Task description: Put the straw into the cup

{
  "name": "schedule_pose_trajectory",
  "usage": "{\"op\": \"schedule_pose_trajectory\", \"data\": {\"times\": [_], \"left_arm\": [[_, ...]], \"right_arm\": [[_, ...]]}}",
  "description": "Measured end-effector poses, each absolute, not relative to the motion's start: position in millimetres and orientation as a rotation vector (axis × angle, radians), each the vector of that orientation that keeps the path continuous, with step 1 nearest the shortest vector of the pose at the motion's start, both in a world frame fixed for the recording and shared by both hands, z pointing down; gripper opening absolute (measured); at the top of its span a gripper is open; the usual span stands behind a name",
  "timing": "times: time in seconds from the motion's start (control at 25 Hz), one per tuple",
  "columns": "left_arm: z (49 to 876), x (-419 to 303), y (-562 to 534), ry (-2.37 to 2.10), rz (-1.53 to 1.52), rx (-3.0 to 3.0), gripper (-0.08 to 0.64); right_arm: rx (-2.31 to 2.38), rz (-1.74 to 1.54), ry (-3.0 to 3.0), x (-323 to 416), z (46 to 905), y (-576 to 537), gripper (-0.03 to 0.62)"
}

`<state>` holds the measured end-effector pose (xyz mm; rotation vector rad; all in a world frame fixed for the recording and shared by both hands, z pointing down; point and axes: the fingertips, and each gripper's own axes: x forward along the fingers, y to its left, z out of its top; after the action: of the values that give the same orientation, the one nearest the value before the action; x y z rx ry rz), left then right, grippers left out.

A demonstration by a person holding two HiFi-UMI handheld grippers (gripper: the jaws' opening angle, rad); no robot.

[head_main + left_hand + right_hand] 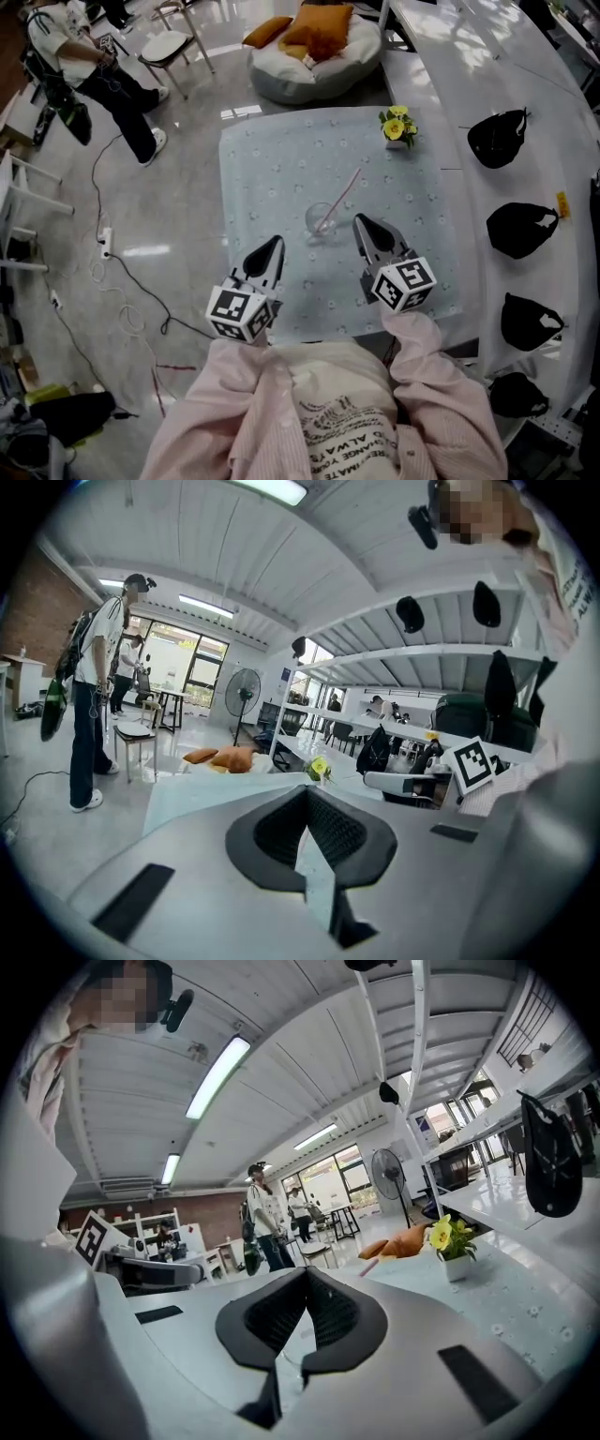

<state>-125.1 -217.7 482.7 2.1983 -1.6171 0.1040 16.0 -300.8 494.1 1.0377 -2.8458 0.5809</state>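
Note:
A clear glass cup (pixel 322 218) stands near the middle of the pale blue table (pixel 262 159). A pink straw (pixel 342 197) rests with its lower end in the cup and leans up to the right. My left gripper (pixel 271 247) hovers near the table's front edge, left of the cup, with jaws shut and nothing between them. My right gripper (pixel 361 225) is just right of the cup, also shut and empty. In the right gripper view the straw's tip (pixel 368 1266) shows beyond the closed jaws (pixel 305 1271). The left gripper view shows closed jaws (pixel 305 791) too.
A small pot of yellow flowers (pixel 397 127) stands at the table's far right corner. A white counter with black bags (pixel 497 139) runs along the right. A beanbag with orange cushions (pixel 314 47) lies behind the table. A person (pixel 94 66) stands at far left; cables cross the floor.

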Motion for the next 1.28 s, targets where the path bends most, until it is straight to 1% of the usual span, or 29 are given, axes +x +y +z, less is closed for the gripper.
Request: {"op": "schedule_pose_trajectory", "data": {"times": [0.68, 1.28], "left_arm": [[440.6, -150.5, -207.2, -1.8, -0.007, 2.196, -0.002], [442.8, -153.5, -206.9, -1.843, 0.036, 2.189, -0.002]], "right_arm": [[1.087, 0.476, -2.958, 38.0, 433.0, -293.3, 0.0], [1.123, 0.452, -2.955, 49.1, 428.3, -291.7, 0.0]]}}
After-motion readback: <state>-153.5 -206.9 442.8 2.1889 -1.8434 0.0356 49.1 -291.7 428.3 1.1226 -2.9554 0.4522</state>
